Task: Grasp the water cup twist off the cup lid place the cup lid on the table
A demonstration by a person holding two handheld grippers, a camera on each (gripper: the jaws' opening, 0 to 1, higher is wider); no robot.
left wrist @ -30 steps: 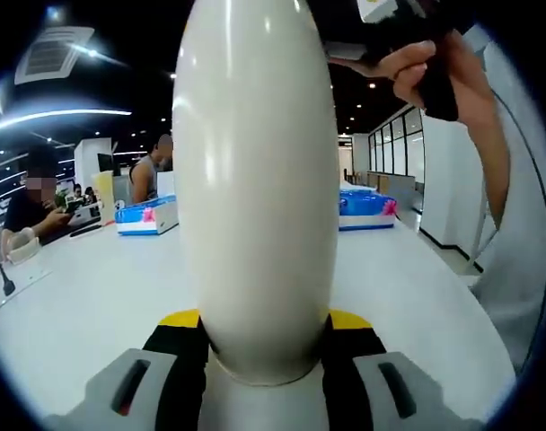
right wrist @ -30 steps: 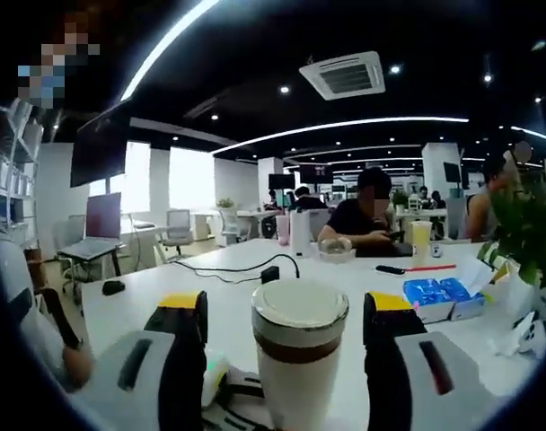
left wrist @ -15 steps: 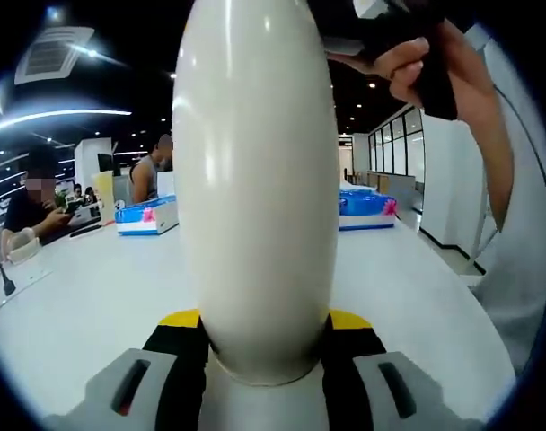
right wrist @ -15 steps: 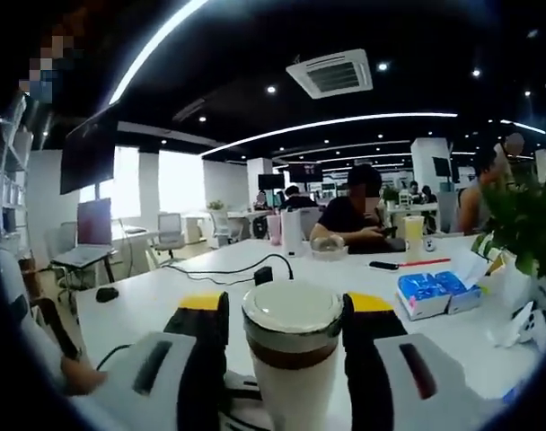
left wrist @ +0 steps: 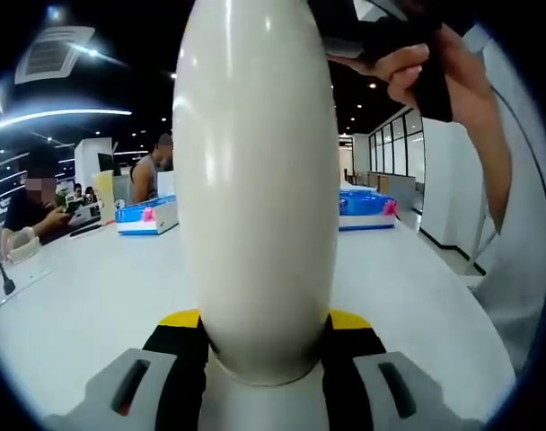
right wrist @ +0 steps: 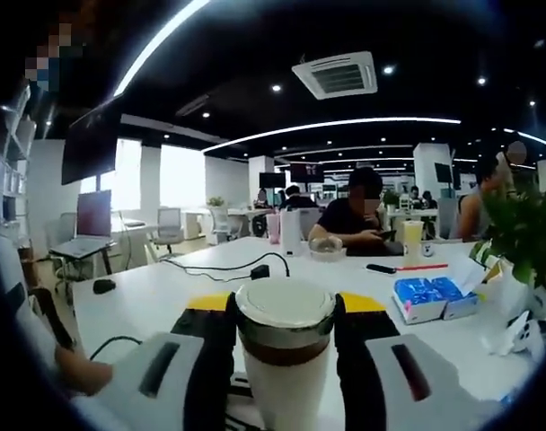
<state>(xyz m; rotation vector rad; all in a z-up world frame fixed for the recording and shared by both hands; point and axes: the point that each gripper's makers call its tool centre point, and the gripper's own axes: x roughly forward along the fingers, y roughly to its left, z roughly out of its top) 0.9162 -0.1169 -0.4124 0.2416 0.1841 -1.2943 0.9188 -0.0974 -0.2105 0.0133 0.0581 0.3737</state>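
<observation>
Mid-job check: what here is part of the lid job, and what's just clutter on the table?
Job:
water cup, clamped in the left gripper
cup lid, between the right gripper jaws
table, where the lid goes

Clutter:
blue packs
black cable
plant

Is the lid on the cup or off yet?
On. In the right gripper view the lid sits on the cup, right gripper jaws closed against it.

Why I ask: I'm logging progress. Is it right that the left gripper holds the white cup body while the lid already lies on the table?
Not quite. In the right gripper view the lid is on the cup, between the right gripper's jaws. The left gripper does hold the body.
</observation>
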